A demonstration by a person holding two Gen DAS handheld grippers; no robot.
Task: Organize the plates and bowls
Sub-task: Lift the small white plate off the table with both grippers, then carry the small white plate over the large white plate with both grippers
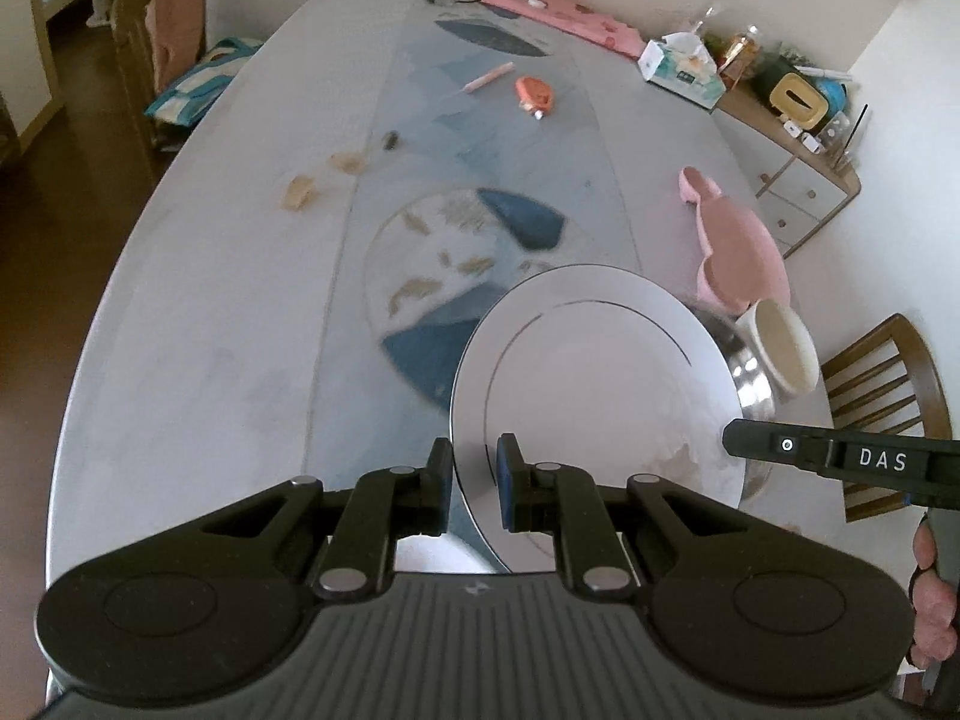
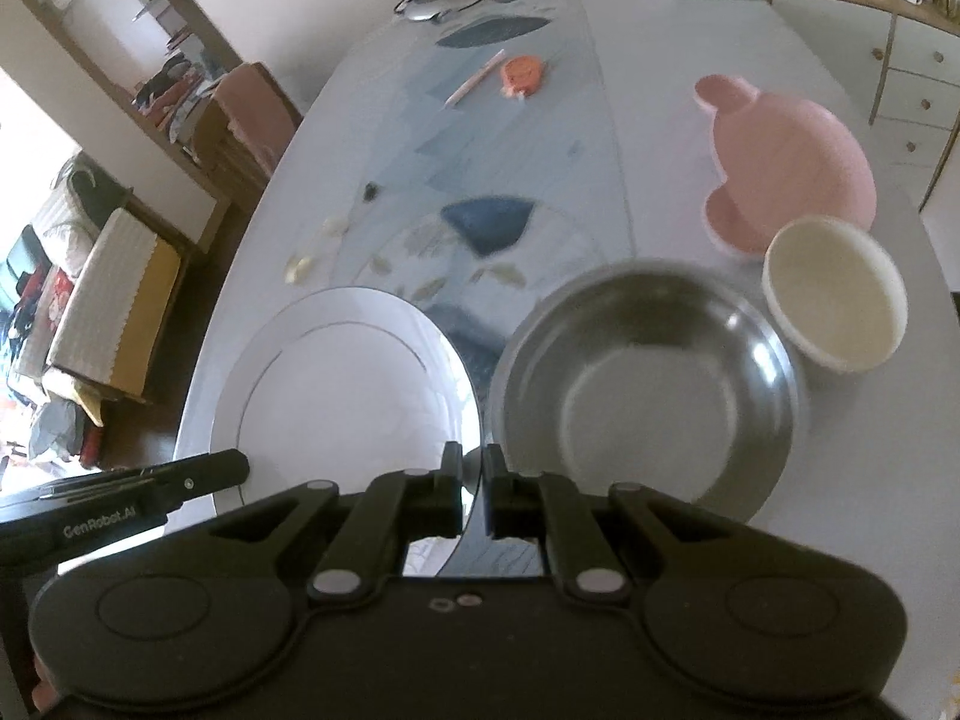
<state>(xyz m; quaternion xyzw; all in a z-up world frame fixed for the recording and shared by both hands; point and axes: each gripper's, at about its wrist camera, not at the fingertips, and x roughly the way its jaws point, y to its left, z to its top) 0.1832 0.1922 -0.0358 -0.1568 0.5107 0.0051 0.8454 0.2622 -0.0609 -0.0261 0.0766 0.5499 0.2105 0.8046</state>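
A: What does the left gripper point(image 1: 474, 483) hold?
B: Its jaws pinch the near left rim of the white plate point(image 1: 600, 384), which looks lifted off the surface point(image 1: 198, 324) and tilted.
A: And the right gripper point(image 2: 472, 489)?
B: Its jaws are pressed together on the plate's near right rim, so each gripper has one edge of the same plate.
A: Where are the bowls?
B: In the right wrist view, the steel bowl point(image 2: 648, 396) sits just right of the plate. The cream bowl point(image 2: 834, 294) stands just beyond it, to the right. The pink bowl with ear-shaped handles point(image 2: 792, 162) lies upside down farther back, touching the cream one or nearly so.
A: Anything else around?
B: A small orange item point(image 2: 523, 73) and a pink pen point(image 2: 474, 78) lie far back, mid-surface.
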